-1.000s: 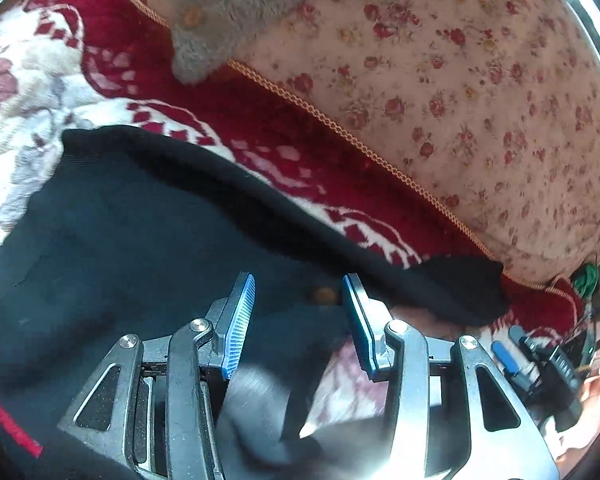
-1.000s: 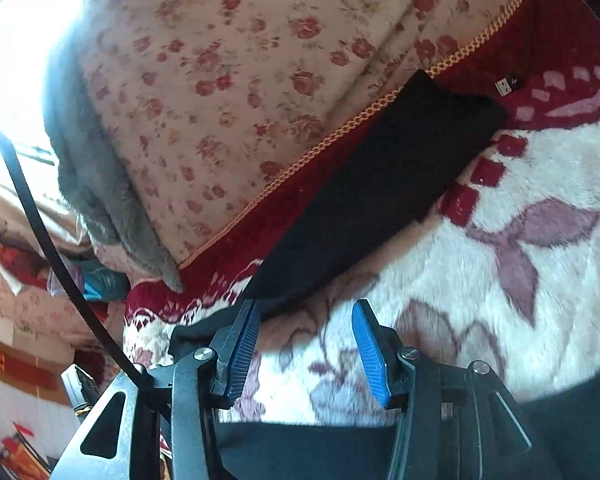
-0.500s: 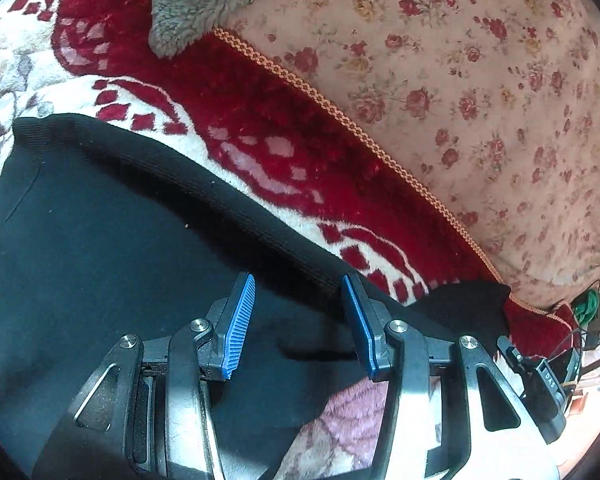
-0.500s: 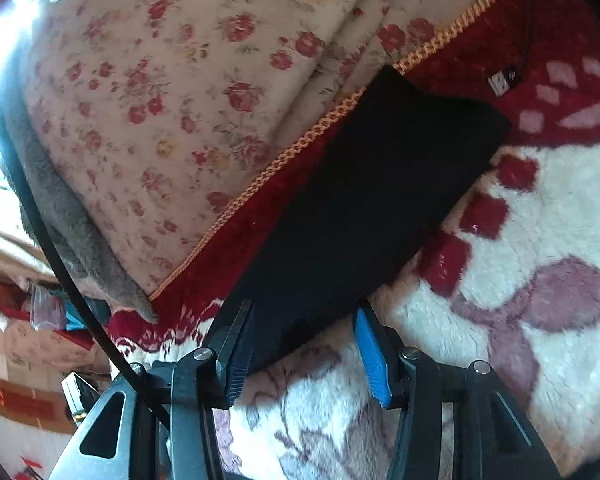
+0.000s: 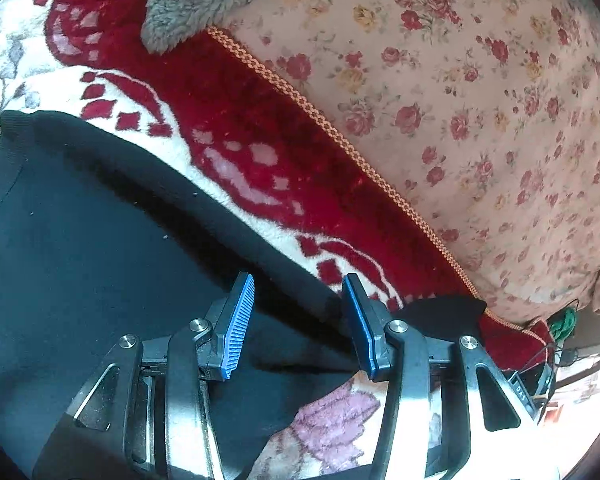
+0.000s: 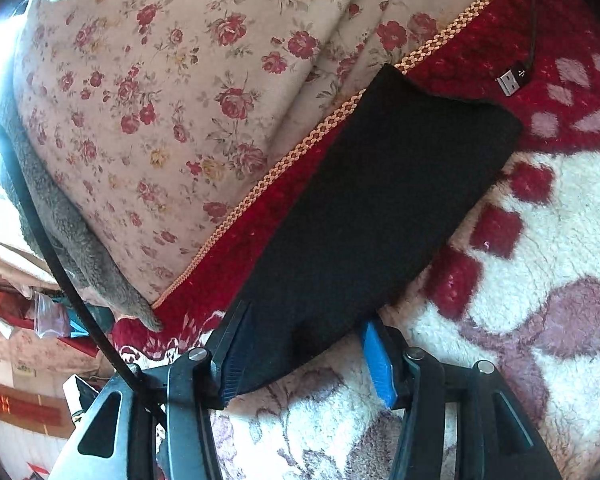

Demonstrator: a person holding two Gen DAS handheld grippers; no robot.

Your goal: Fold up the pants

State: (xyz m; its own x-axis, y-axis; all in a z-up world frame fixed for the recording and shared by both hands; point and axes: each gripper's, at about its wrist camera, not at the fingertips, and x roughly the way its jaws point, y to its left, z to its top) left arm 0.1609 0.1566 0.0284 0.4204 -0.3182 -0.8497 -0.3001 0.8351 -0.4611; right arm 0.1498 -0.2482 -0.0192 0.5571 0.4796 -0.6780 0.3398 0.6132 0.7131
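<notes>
Black pants (image 5: 80, 248) lie flat on the red-and-white fleece blanket (image 5: 260, 184); your left gripper (image 5: 298, 320), jaws spread, has dropped over the waist since a second ago. Your right gripper (image 6: 300, 356), also spread, has closed in to straddle the single leg end (image 6: 380, 208), so both grasps look ready. One pair of pants, two grippers, one USB plug (image 6: 510, 80) far right.

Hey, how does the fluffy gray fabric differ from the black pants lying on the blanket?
The gray fabric is pale and woolly with a button, while the black pants are dark and smooth-knit. The gray fabric drapes over the floral cover; the black pants lie flat on the red and white blanket. The pants sit between the open fingers of the left gripper; the gray fabric lies far from them. Both are soft textiles.
</notes>
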